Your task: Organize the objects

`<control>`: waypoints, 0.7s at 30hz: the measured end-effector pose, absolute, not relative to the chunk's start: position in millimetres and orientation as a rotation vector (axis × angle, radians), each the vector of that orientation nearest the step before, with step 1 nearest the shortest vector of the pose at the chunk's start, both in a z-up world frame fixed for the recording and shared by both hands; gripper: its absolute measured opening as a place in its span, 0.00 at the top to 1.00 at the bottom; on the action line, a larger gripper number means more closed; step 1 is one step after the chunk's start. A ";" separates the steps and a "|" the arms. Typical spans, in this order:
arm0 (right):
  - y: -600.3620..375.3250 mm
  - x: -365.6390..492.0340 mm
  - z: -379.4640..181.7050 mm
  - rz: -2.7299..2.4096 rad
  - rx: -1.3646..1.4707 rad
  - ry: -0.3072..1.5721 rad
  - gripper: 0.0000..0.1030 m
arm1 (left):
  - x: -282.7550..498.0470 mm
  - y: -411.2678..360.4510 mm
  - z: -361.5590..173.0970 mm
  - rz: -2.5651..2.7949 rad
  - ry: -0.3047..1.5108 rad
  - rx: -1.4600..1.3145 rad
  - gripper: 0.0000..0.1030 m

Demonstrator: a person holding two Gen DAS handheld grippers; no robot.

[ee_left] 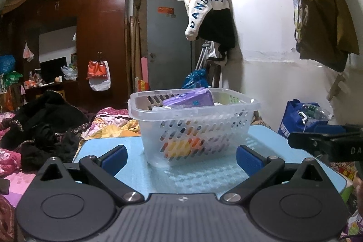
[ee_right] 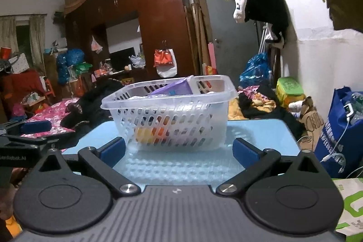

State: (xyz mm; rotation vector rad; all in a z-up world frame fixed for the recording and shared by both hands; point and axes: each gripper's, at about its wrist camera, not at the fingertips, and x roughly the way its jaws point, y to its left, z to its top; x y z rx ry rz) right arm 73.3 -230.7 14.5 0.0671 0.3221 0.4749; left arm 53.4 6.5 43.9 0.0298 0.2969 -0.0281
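Facing the full basket (ee_left: pixel 195 126) (ee_right: pixel 170 119) on the blue table (ee_left: pixel 204 176) (ee_right: pixel 261 130), our left gripper (ee_left: pixel 180 157) and right gripper (ee_right: pixel 178 150) wait just short of it — fingers apart, empty.

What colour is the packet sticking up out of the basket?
Purple packet, clearest in the left wrist view, in the clear basket.

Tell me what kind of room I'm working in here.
Most likely a lived-in bedroom used for storage too: a dark wooden wardrobe with bundles piled on top, a bed with floral bedding and heaped clothes, and a jacket hung on the wall. The basket sits on a small blue table.
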 end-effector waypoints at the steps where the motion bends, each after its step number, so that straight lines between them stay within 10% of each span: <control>1: -231.4 71.7 13.7 0.468 0.074 0.316 0.00 | 53.1 5.9 44.0 -0.028 0.297 0.032 0.00; 21: -236.6 74.3 6.3 0.466 0.102 0.302 0.00 | 55.9 2.7 44.1 -0.028 0.284 0.020 0.00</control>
